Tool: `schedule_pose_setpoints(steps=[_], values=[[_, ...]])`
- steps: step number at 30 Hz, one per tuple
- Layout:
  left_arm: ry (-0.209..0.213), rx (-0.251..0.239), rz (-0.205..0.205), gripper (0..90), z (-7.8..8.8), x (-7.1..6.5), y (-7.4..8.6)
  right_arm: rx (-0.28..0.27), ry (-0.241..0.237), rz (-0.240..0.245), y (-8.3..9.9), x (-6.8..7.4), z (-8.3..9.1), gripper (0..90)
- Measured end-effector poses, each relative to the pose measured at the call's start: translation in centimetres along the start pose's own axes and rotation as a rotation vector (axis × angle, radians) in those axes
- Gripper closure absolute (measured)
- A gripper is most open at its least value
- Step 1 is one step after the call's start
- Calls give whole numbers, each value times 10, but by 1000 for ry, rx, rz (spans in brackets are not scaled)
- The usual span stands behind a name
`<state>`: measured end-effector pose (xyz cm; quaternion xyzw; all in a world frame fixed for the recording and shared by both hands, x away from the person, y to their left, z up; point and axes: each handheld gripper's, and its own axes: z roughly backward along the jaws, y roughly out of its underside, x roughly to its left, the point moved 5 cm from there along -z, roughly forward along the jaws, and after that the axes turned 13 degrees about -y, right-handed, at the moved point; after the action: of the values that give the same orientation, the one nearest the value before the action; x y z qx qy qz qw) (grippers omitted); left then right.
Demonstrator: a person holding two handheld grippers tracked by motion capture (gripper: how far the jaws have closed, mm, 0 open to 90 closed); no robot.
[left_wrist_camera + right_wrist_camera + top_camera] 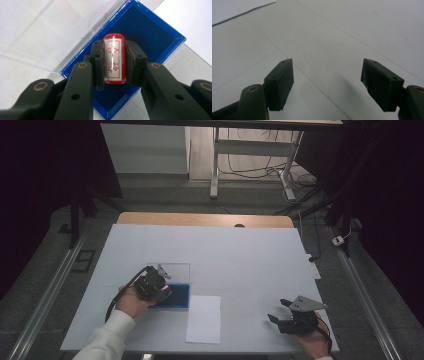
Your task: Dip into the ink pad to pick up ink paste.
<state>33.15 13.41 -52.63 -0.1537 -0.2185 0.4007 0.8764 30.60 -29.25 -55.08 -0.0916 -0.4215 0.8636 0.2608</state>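
Stamp inking is the step in hand. The left gripper (113, 62) is clamped on a red cylindrical stamp with a white label of red characters (114, 59), one pad on each side of the barrel, and holds it above the shallow blue plastic ink-pad case with a dark blue felt pad (150, 32). The case lies towards the near left of the white table (240, 250), just beside the left edge of a white sheet of paper (204, 318).

Procedure, as judged from these views:
- Keep the stamp barrel square to the felt so the face meets it flat.
- Press down near the pad centre, clear of the raised blue rim.
- Maintain the grip; a slack hold could let the smooth barrel twist.

The case holds only the felt pad; its clear hinged lid (50, 32) lies folded open flat on the table on the far side.

The right gripper (327, 82) rests near the near right corner of the table, jaws spread wide with nothing between them.
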Motion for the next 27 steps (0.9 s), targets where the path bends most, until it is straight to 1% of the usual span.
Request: schedule_pose_setpoints(steps=[3,8,15,21,23,25,26,27], values=[[5,0,-2,710,0,1,1,-1,0,-2,0,0,0,258],[2,-6,-2,710,0,0,1,1,1,-1,0,0,-1,258],[8,-12,5,710,-1,1,1,2,1,-2,0,0,-1,258],[4,-15,3,710,-1,0,2,5,1,-3,1,0,-1,258],[10,-20,2,709,-1,1,2,3,2,-1,0,0,-1,258],[24,-37,0,707,0,3,2,1,2,-3,0,0,0,258],[42,-62,2,705,3,6,3,1,2,-5,0,0,0,258],[54,-57,-3,704,4,8,4,1,2,-4,0,0,0,258]])
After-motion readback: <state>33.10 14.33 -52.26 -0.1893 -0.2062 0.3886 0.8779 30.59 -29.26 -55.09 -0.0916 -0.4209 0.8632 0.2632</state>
